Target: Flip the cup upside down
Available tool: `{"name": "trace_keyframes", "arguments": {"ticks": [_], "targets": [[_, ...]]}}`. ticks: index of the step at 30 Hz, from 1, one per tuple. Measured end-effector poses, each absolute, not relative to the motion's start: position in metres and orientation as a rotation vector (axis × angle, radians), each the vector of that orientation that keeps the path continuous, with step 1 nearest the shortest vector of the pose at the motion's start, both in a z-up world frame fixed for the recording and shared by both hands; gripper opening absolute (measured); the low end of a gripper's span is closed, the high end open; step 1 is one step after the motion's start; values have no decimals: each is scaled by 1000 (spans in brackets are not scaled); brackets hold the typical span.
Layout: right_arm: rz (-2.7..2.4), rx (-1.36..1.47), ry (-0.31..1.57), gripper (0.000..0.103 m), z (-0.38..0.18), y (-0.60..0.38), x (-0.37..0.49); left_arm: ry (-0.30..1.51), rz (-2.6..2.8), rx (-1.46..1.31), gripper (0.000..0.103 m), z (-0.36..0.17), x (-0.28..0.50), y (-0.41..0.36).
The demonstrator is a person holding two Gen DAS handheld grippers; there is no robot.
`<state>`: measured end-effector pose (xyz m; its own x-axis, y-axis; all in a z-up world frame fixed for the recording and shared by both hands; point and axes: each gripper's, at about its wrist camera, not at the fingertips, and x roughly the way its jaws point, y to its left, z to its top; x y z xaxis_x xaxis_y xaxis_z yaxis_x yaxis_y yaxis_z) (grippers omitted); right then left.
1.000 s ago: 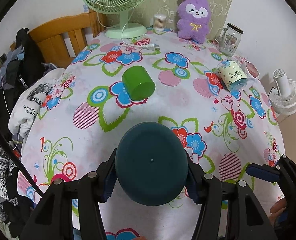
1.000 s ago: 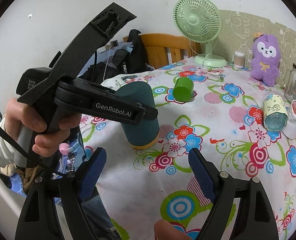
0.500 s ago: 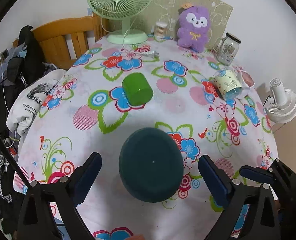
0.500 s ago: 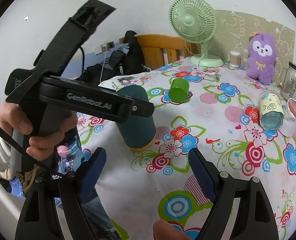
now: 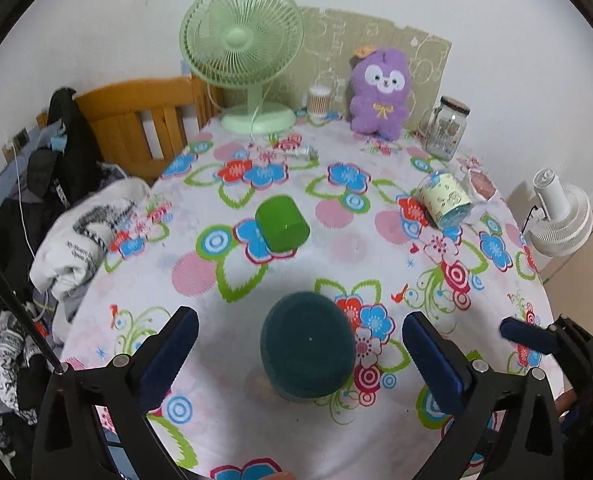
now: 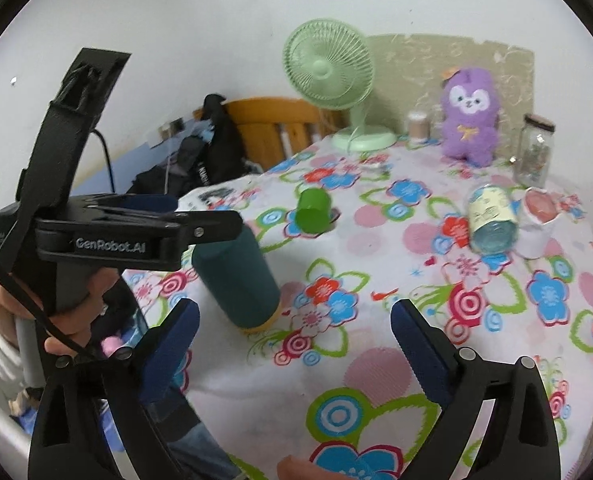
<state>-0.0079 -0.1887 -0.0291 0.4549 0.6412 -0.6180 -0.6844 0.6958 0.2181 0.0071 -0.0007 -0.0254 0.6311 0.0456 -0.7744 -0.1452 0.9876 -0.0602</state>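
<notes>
Left tool (image 5: 300, 354) spread; teal cup (image 5: 307, 354) upright, mouth-down.

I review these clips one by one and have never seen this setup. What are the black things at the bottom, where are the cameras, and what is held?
No robot here: a person holds black tongs in each hand, each with a camera looking forward along its blue-padded fingers. One picture looks past the left tongs, the other past the right tongs, which also shows the left hand. Both tongs are open and hold nothing. On the flowered tablecloth a dark teal cup stands upside down; a green cup and a pale patterned cup lie on their sides.
</notes>
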Motion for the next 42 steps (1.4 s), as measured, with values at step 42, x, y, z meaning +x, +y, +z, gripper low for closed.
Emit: {"name": "trace_keyframes", "arguments": {"ticks": [42], "targets": [[359,-124,442,103,32,-176,-59,527,16,-68,103,15,-38,14]]}}
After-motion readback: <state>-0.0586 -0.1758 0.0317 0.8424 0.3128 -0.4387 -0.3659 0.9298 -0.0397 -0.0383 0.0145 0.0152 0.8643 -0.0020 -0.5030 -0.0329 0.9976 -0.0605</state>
